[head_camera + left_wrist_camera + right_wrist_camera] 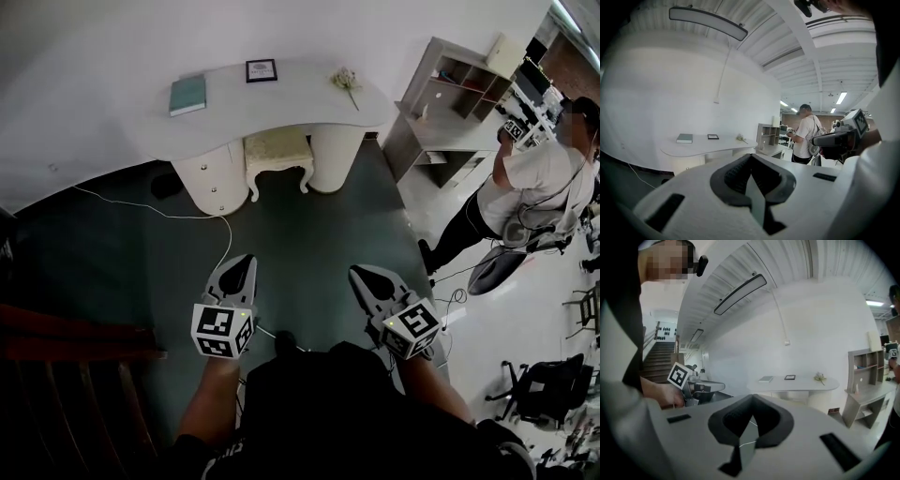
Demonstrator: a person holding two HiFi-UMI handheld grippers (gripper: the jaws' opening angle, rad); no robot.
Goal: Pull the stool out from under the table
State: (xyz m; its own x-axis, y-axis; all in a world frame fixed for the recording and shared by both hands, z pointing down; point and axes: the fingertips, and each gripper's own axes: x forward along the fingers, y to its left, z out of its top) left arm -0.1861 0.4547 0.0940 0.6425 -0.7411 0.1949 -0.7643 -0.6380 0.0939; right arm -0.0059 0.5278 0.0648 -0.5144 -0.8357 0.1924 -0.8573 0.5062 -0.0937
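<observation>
A: Left gripper (242, 267) and right gripper (366, 277)?
B: Both closed on nothing, well apart from the stool (277, 150), which is tucked under the white table (300, 108) between its pedestals (214, 178).
A: Next?
B: I'd step closer, open up, grip the seat's front edge and pull straight back.

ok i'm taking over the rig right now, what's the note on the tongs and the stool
Left tongs: shut, empty, held in the air.
Right tongs: shut, empty, level beside the left.
Cream cushioned stool with carved white legs: tucked under the white curved table, between its two pedestals, well ahead of both tongs.
Done: nothing, stool untouched.
Left: walk up, open the tongs, grip the stool, probably at its seat edge or a leg, and pull it clear of the table.
</observation>
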